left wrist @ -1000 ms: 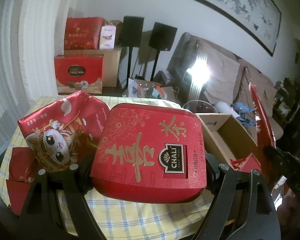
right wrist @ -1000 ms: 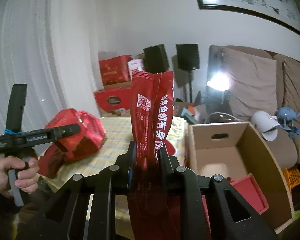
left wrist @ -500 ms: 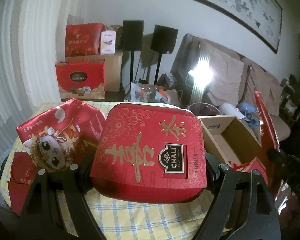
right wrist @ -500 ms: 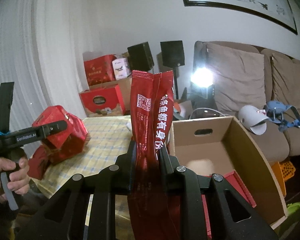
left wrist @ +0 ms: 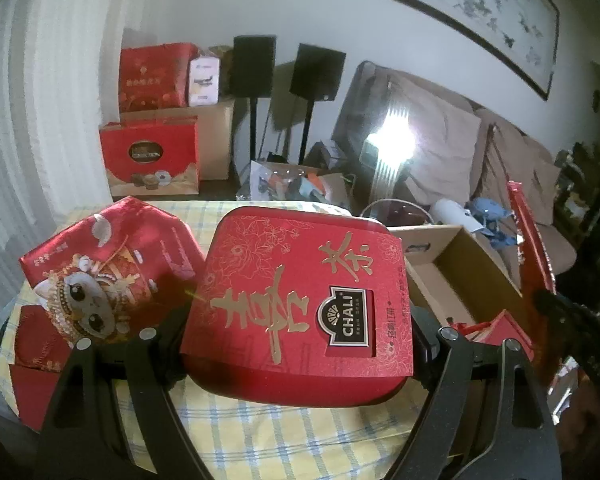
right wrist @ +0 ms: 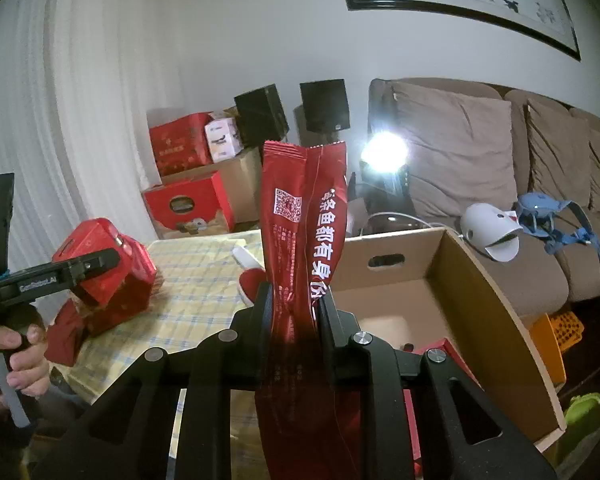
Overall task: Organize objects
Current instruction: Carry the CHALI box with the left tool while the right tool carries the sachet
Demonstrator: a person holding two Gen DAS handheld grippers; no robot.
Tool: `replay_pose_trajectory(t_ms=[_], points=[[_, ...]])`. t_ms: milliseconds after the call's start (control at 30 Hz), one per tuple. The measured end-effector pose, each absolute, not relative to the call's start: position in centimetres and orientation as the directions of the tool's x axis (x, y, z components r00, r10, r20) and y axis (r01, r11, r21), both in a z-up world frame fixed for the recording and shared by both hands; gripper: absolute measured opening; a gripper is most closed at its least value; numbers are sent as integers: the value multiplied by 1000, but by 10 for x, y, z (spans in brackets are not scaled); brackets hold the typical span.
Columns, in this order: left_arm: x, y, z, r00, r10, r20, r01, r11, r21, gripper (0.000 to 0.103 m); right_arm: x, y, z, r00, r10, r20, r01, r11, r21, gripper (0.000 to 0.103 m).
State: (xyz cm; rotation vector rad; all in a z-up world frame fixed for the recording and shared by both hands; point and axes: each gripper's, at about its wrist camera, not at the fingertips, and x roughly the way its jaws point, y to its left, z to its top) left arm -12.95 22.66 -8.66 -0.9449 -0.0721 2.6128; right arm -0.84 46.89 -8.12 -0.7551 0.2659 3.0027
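With the red tea box (left wrist: 300,300) being clamped wide in the left gripper (left wrist: 300,344) above the checked table (left wrist: 284,432), the red foil packet (right wrist: 304,236), pinched upright in the right gripper (right wrist: 294,312), is best being lowered squarely into the cardboard box (right wrist: 480,304) at right.

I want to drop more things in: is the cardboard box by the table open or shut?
Open. The cardboard box has no lid over it, its brown inner walls show from above, and a red box lies inside.
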Motion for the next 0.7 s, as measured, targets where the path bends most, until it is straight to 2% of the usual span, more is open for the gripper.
replay_pose_trajectory(t_ms=[700], points=[[-129,246,-83,-705,364,-609,-339,-927,-162,81,-6,485,-79,-881,26,-473,-108,-983,148,21]])
